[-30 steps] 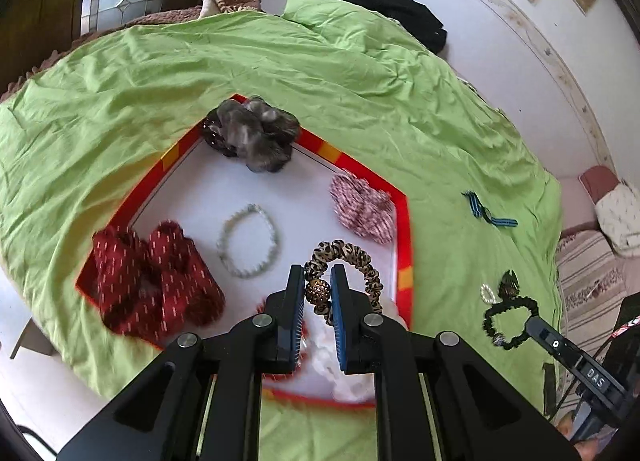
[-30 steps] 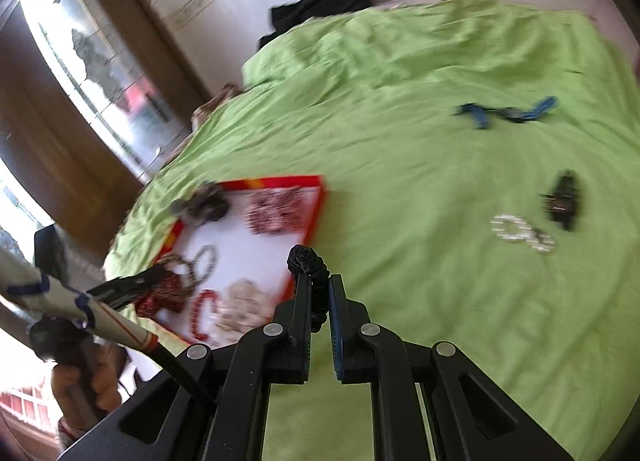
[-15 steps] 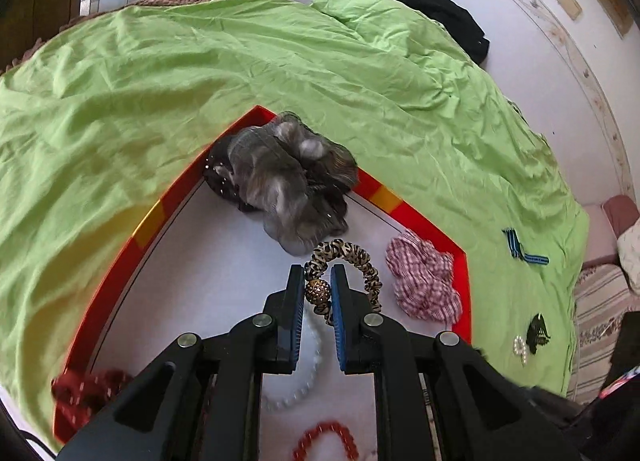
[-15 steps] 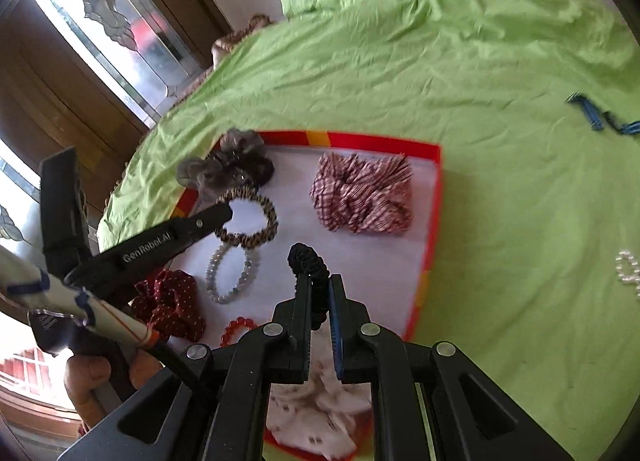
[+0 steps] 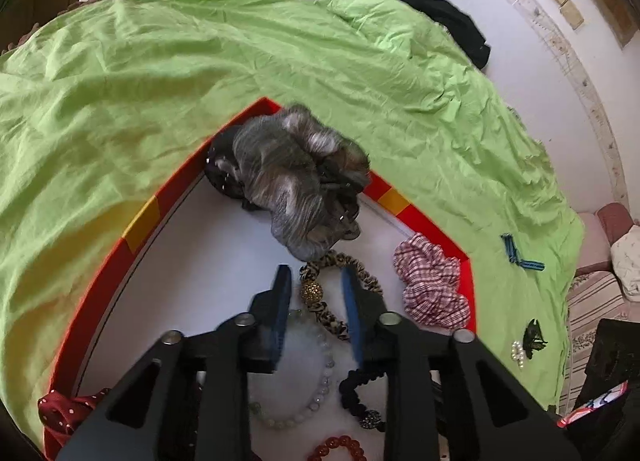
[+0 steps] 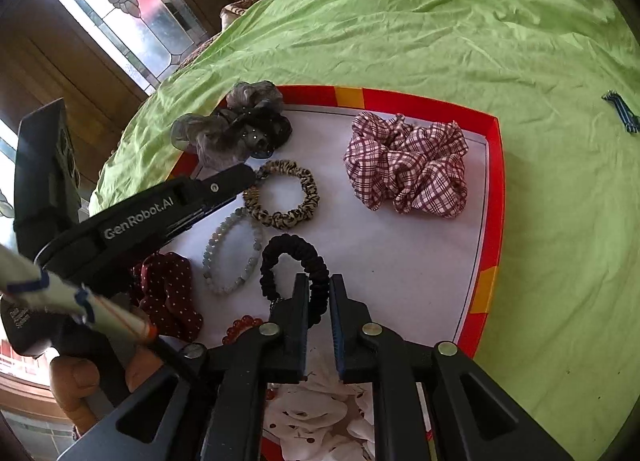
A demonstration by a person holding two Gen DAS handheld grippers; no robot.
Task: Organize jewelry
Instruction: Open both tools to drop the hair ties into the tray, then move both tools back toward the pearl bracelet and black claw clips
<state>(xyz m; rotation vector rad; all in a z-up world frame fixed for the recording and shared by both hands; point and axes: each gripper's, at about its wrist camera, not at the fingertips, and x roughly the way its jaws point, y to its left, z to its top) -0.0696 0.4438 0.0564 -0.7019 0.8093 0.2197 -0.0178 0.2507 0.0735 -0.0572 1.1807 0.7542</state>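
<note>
Two black tongs (image 5: 316,293) (image 6: 319,293) opening: left around leopard-print fabric scrunchie (image 6: 282,194), right around ribbed black scrunchie (image 6: 296,267).

green bedsheet (image 5: 160,73), leaded-glass window (image 6: 120,9), white tiled floor (image 5: 512,21).

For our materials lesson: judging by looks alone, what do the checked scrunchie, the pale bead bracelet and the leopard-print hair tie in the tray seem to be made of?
Checked scrunchie: woven cloth, matte, gathered into soft folds with a printed or woven check.
Pale bead bracelet: smooth round beads with a slight sheen, perhaps stone or glass; which one is unclear.
Leopard-print hair tie: ruched fabric, faintly satiny, with a glittery gold ball.
</note>
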